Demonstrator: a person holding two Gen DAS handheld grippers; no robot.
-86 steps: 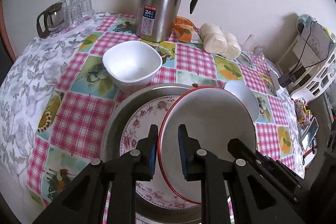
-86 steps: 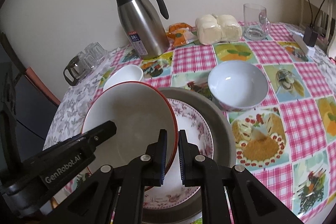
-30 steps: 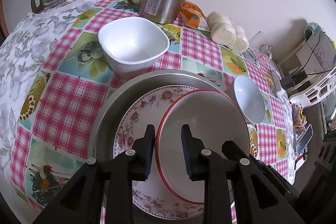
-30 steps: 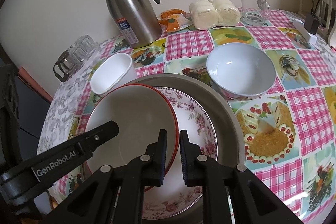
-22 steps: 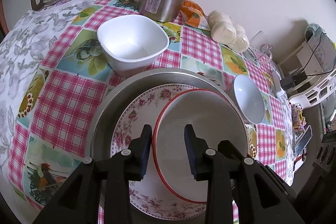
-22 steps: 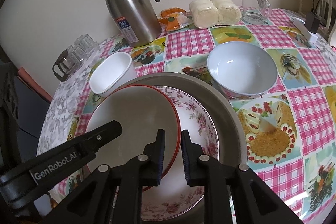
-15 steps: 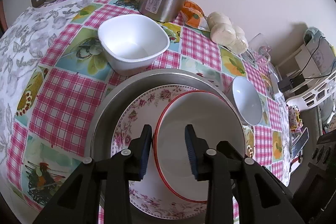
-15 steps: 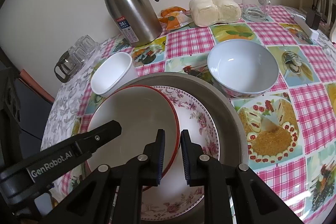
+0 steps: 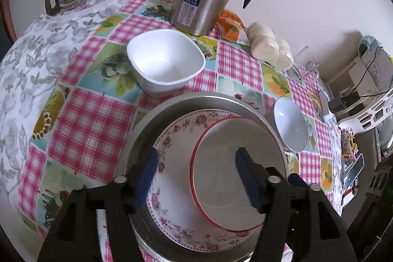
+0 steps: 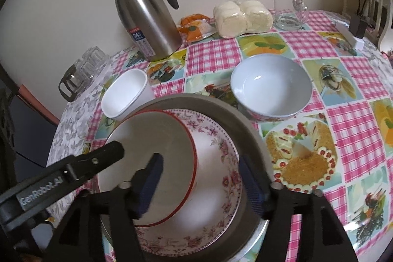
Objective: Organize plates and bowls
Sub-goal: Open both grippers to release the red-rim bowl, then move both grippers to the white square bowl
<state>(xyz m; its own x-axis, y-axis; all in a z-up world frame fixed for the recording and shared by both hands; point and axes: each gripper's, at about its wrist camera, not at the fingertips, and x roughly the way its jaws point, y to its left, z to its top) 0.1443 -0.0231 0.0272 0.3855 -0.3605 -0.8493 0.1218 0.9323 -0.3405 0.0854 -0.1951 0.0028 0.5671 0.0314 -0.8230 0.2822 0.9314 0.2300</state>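
Red-rimmed white plate dropped onto flowery plate. Left gripper, right gripper: both jaws opening, nothing pinched. Plate hard, slippery, breakable; grab rim.

Blue pads on the left gripper smear into blur as its jaws are opening, and the right gripper's pads blur the same way. The metal tray runs off the bottom edge, its near rim behind black gripper arms. The phone-like thing at far right is too small to tell.
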